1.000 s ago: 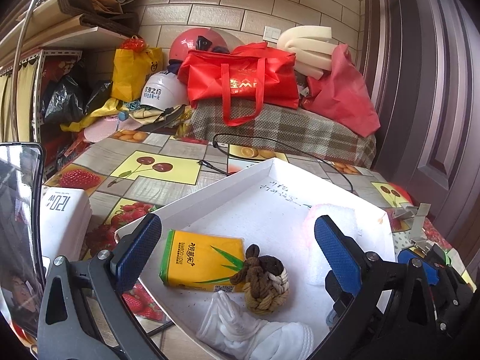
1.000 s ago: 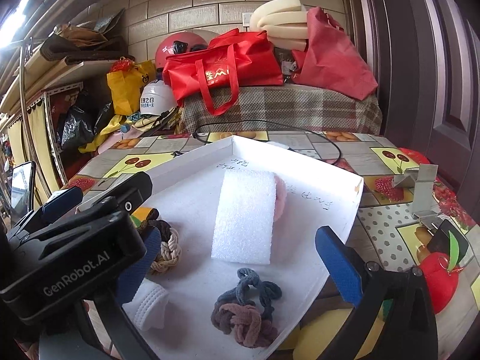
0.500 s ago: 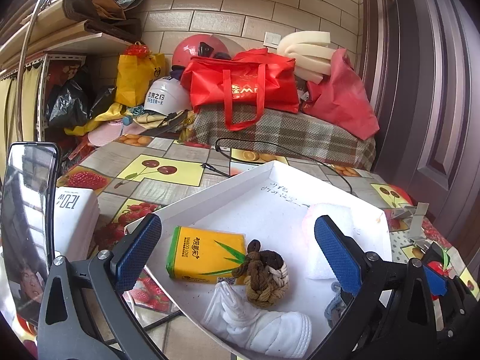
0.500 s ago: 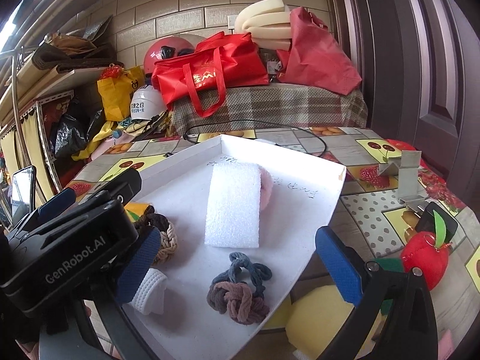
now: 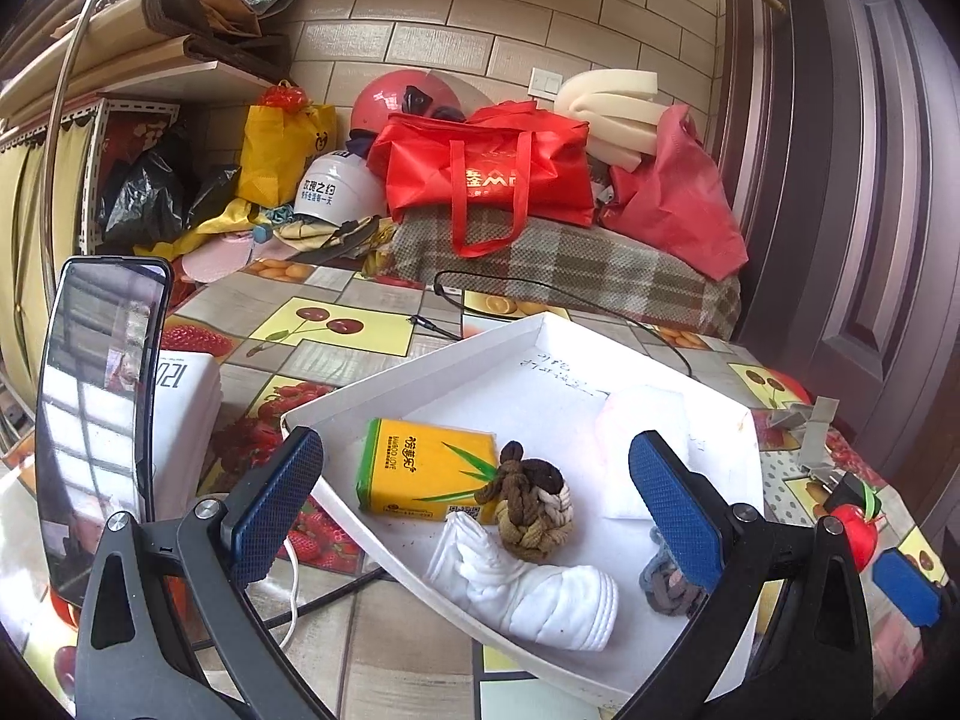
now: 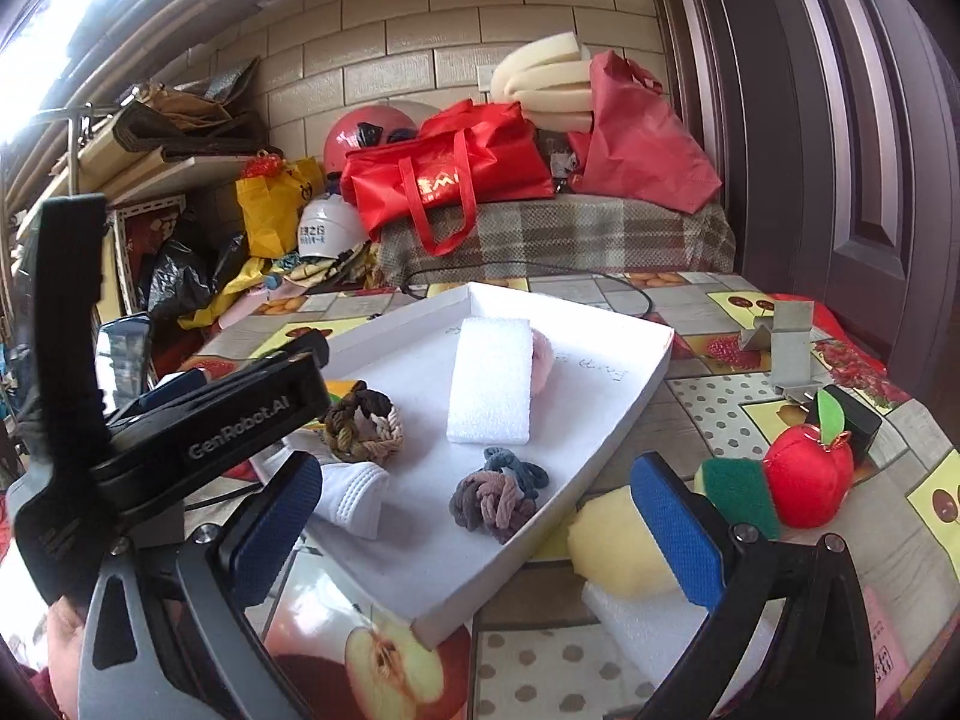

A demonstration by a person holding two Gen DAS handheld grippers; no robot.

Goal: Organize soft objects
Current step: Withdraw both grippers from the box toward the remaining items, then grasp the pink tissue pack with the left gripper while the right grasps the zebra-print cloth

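Observation:
A white tray (image 5: 432,360) (image 6: 630,396) holds a yellow tissue pack (image 5: 420,471), a brown rope knot (image 5: 534,507) (image 6: 360,426), a white glove (image 5: 528,588) (image 6: 351,495), a white foam block (image 6: 492,387) (image 5: 645,450) and a grey-brown knot (image 6: 492,495) (image 5: 666,585). My left gripper (image 5: 474,516) is open and empty, held over the tray's near edge. My right gripper (image 6: 474,531) is open and empty above the tray's near right side. Outside the tray lie a yellow sponge (image 6: 618,543), a green-backed sponge (image 6: 735,495), a red plush apple (image 6: 807,480) and a white foam piece (image 6: 654,630).
A phone (image 5: 99,408) stands upright at the left beside a white box (image 5: 183,426). A black cable (image 5: 540,294) runs behind the tray. A metal bracket (image 6: 786,342) stands at the right. Bags and helmets (image 5: 480,174) pile up at the back.
Both grippers have drawn back and upward from the tray, staying open. More of the table's right side, with the sponges and the apple, has come into the right wrist view.

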